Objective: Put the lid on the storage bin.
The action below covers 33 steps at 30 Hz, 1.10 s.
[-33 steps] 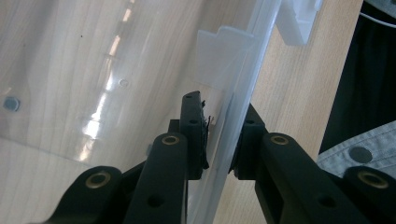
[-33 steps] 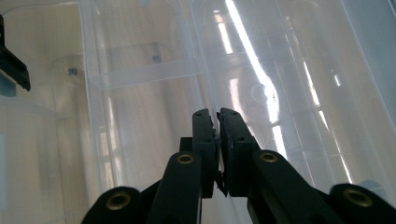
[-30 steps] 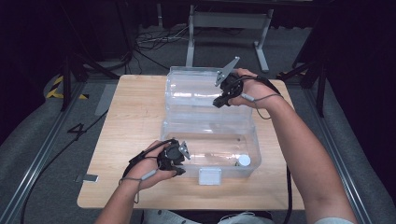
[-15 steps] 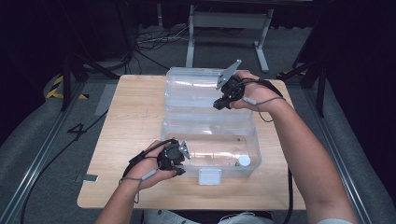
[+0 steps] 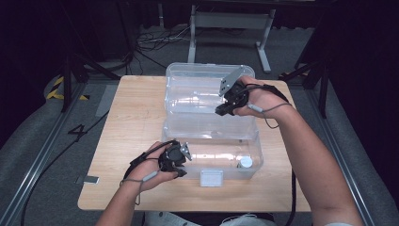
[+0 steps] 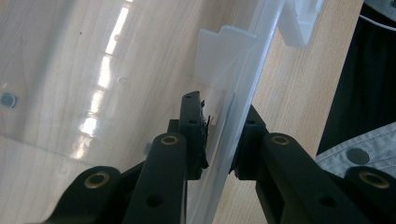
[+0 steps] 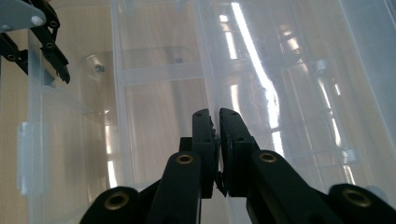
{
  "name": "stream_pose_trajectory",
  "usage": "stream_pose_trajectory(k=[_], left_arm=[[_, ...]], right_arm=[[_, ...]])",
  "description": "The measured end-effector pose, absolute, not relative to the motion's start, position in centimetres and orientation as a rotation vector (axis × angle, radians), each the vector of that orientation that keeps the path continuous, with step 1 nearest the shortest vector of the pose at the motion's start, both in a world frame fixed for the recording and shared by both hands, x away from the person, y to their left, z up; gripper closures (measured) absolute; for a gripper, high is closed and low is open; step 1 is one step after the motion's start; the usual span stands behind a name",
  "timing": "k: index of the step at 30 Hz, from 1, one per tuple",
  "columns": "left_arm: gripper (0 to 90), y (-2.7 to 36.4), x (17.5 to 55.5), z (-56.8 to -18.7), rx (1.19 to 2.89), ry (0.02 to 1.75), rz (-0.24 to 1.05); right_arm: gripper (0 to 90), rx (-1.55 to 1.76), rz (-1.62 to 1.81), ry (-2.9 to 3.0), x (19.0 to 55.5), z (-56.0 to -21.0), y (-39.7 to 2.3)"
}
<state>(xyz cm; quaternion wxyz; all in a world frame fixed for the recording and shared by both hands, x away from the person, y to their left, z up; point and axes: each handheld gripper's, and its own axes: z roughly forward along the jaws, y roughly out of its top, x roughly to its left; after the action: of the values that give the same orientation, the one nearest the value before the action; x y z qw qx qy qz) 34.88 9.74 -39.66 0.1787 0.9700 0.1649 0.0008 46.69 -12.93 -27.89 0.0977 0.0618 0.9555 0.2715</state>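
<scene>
Pale wood forms the top of the table (image 5: 131,117), which carries everything else in the high view. On it stands a clear plastic box (image 5: 211,141) with its lid (image 5: 197,89) thrown open and lying flat on the far side, so box and lid together run from the near edge toward the back of the table. A white latch (image 5: 211,178) sits at the middle of the box's near wall, and a small white round thing (image 5: 244,163) (too small to identify) lies inside the box near its right end.

The person's right forearm reaches in over the right side of the table, and the right gripper (image 5: 226,106) hangs where box and lid join. In the right gripper view its jaws are pressed nearly together on a thin clear edge (image 7: 212,88) of the plastic that runs up between them. The left gripper (image 5: 181,157) is at the box's near left corner. In the left gripper view its jaws stand a little apart, one on each side of the box's near wall (image 6: 243,102), the outer one touching it and the inner one just beside it; the white latch (image 6: 224,56) shows farther along that wall.
</scene>
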Motion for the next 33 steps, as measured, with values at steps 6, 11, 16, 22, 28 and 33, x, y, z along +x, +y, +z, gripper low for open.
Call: stream_pose_trajectory(k=[6,11,16,22,28,33], left_arm=[[77.6,9.8,34.9,-39.6,2.745,0.479,-0.003],[77.5,9.8,34.9,-39.6,2.745,0.482,-0.006],[77.3,9.8,34.9,-39.6,2.745,0.489,-0.008],[77.2,9.8,34.9,-39.7,2.743,0.499,-0.007],[77.1,9.8,34.9,-39.7,2.742,0.503,-0.006],[77.0,9.8,34.9,-39.7,2.74,0.506,-0.007]], right_arm=[[85.6,0.163,0.808,2.828,45.9,-27.8,-13.1],[85.5,0.156,0.807,2.834,45.3,-27.8,-13.1],[85.5,0.133,0.806,2.83,44.7,-27.8,-13.1],[85.6,0.114,0.808,2.83,44.1,-27.8,-13.2],[85.5,0.108,0.814,2.833,43.6,-27.9,-13.2],[85.5,0.099,0.818,2.833,43.1,-28.0,-13.3]])
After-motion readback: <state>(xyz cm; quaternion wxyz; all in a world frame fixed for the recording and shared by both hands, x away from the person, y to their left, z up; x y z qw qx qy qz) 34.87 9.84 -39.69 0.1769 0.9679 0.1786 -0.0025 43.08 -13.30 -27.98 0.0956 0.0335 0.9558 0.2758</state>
